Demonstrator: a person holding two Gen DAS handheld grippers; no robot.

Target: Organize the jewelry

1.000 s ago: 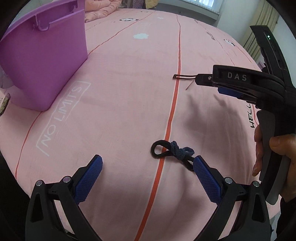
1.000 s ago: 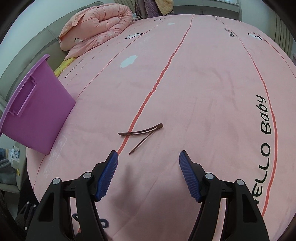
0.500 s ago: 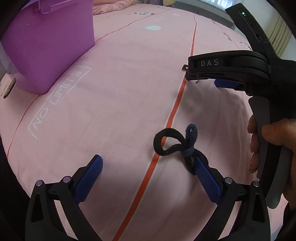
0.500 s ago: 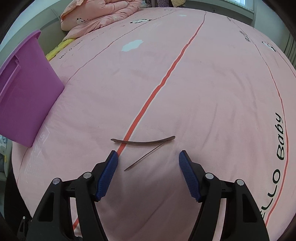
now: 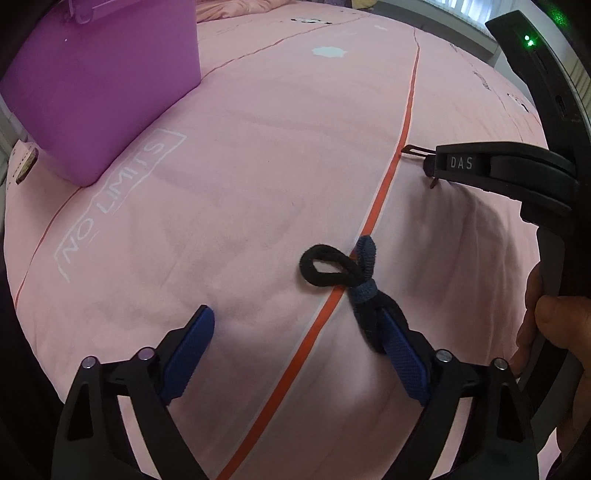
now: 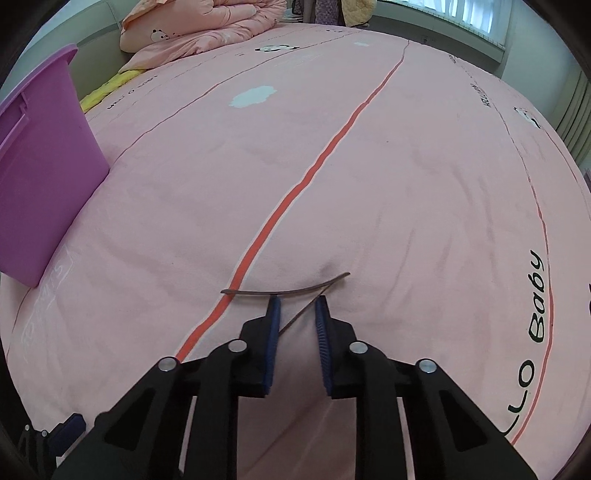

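A thin brown hair clip (image 6: 288, 290) lies open on the pink bedsheet across the red stripe; its end also shows in the left wrist view (image 5: 415, 150). My right gripper (image 6: 297, 304) presses down at the clip with its jaws narrowed to a small gap around the clip's lower prong; it also shows in the left wrist view (image 5: 432, 170). A knot of black and blue hair ties (image 5: 343, 273) lies on the stripe. My left gripper (image 5: 299, 325) is open, its right finger (image 5: 402, 350) touching the ties' near end.
A purple plastic bin (image 5: 99, 85) stands on the bed at the left, also in the right wrist view (image 6: 40, 173). A folded pink quilt (image 6: 207, 26) lies at the far end. The sheet (image 6: 406, 166) dents under the right gripper.
My right gripper has dropped onto the hair clip and its jaws have closed from wide open to a narrow gap. My left gripper has edged closer to the hair ties and stays open.
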